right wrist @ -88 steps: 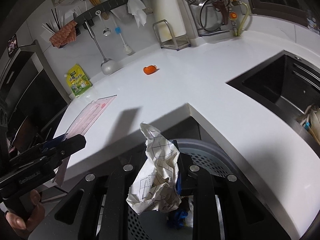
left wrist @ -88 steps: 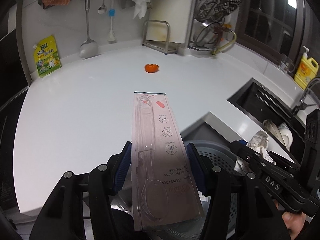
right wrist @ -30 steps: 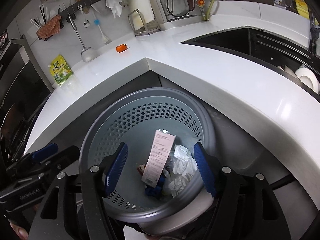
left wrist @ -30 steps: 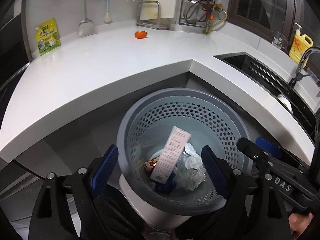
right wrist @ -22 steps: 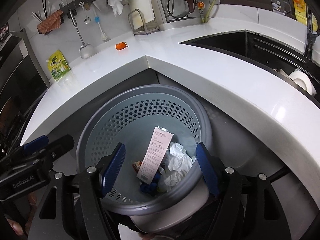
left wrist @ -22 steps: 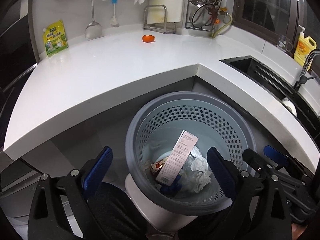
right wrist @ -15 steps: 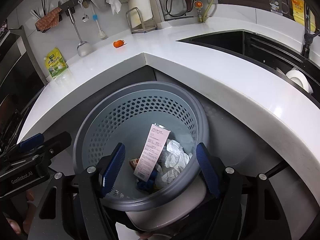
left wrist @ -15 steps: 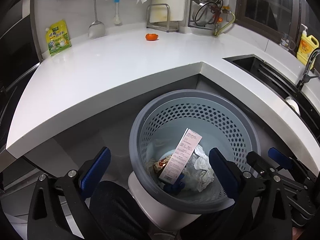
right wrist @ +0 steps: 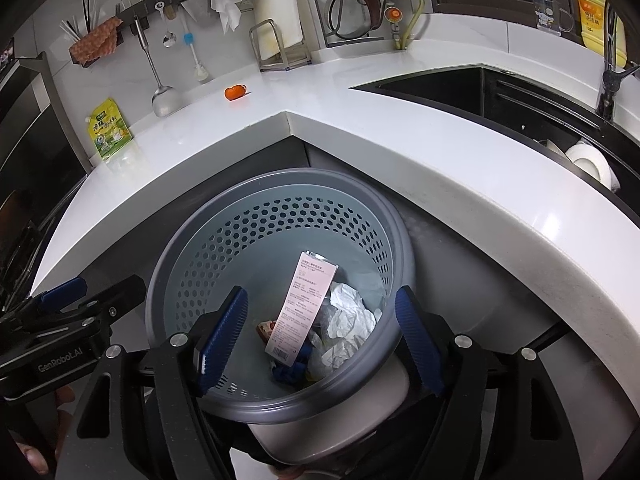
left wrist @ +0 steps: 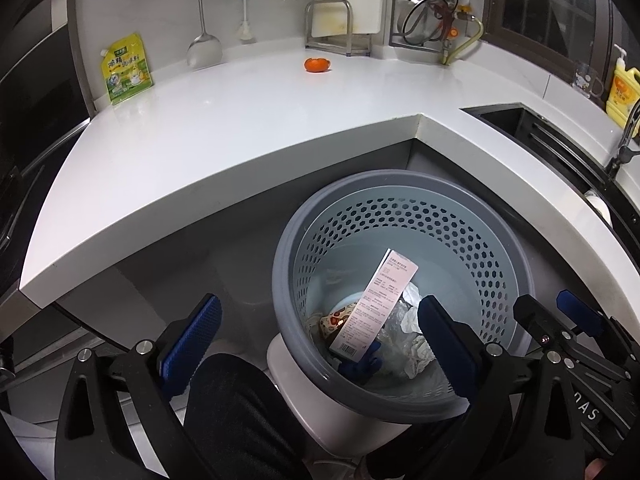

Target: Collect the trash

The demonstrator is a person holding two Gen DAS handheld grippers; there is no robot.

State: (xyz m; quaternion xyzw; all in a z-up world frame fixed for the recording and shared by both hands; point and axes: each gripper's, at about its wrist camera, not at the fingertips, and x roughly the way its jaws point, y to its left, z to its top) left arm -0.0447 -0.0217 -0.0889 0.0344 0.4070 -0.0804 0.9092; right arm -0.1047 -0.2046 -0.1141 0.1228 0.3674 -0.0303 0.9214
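A round grey plastic basket (left wrist: 404,184), its wall pierced with hexagonal holes, stands below the inner corner of a smooth white countertop (left wrist: 224,128). Inside lie a flat rectangular pink package (left wrist: 376,308) leaning upright, crumpled white paper (right wrist: 348,320), and a blue scrap (left wrist: 360,364) at the bottom. A small orange fruit (left wrist: 317,65) rests on the countertop, well apart from the basket. Both tools tilt downward over the basket. The left gripper (left wrist: 320,344) stands fully spread and holds nothing; the right gripper (right wrist: 320,332), blue ribbed pads (right wrist: 222,332) apart, is opening, likewise empty.
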